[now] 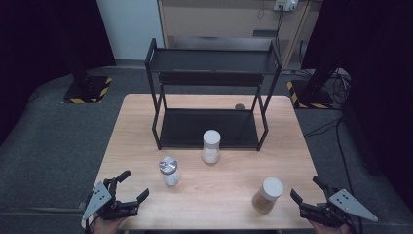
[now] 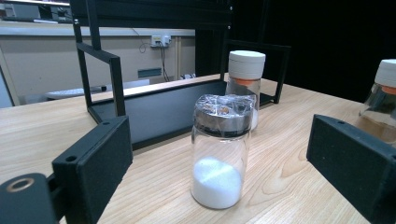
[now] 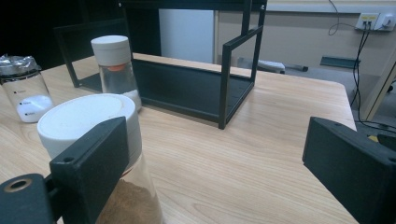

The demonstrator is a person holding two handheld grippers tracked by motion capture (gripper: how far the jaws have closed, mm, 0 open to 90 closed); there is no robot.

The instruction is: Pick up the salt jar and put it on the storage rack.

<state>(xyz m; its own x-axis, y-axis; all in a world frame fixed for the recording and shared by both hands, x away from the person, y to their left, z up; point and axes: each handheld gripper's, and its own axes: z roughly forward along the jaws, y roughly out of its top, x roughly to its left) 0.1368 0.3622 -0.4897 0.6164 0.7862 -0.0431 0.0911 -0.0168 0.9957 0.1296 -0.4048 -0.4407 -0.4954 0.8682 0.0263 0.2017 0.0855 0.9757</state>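
Facing a two-tier black rack point(image 1: 212, 92) at the far side of a wooden table point(image 1: 146, 122), with three jars standing in the open in front of it — none shelved yet. Left gripper point(image 1: 130, 186) low at the near left corner, jaws spread wide and gripping nothing; lined up on the foil-capped jar point(image 2: 221, 149), upright, clear glass, a little white powder at the bottom, framed between the jaws but not touched. Right gripper point(image 1: 306, 191) low at the near right corner, jaws likewise released and empty; brown-powder jar point(image 1: 267, 195) with white lid just beside its left jaw, apart from it, not between the pads. Third jar — white-lidded bottle point(image 1: 211, 146) — upright at the front edge of the rack's lower shelf, nearest to being stowed. Likely intent: wide jaws held level with the jar bodies to allow a side grasp below the lids, each tool serving the jar on its own side. Both shelves bare, ready for loading.
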